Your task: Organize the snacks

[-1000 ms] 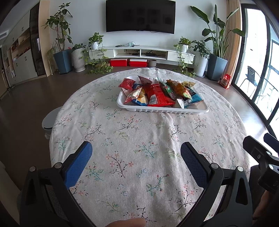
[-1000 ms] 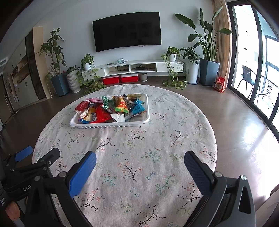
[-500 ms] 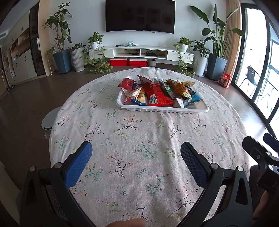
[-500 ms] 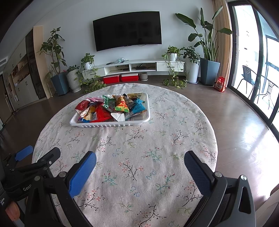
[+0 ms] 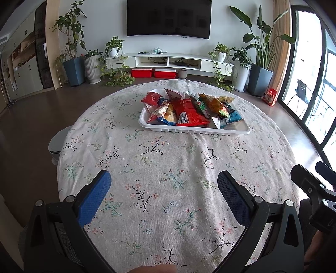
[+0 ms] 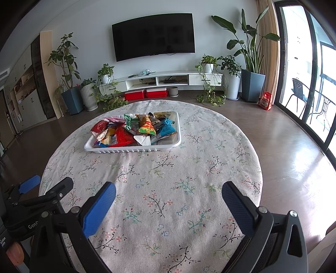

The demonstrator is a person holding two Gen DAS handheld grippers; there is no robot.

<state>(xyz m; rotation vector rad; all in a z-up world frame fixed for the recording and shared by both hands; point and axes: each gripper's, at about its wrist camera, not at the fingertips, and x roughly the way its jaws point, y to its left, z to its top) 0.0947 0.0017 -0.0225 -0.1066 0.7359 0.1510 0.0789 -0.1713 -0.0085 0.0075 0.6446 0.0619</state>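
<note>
A white ribbed tray (image 5: 235, 131) (image 6: 109, 149) sits on the far half of a round table with a floral cloth (image 5: 168, 168) (image 6: 168, 178). It holds a heap of snack packets, among them a large red one (image 5: 190, 112) (image 6: 124, 137), an orange-yellow one (image 5: 214, 105) (image 6: 146, 125) and a blue one (image 6: 167, 129). My left gripper (image 5: 163, 182) is open and empty over the near cloth, well short of the tray. My right gripper (image 6: 169, 192) is open and empty too, beside the left one.
A small white bin (image 5: 56, 142) stands by the table's left edge. Potted plants (image 5: 73, 63), a white TV shelf (image 5: 168, 61) with red boxes (image 5: 153, 73) and a wall TV (image 5: 168, 19) line the far wall. Glass doors (image 6: 310, 84) are on the right.
Almost nothing has changed; both grippers stay open and hover over the near cloth, and the views shift only very slightly.
</note>
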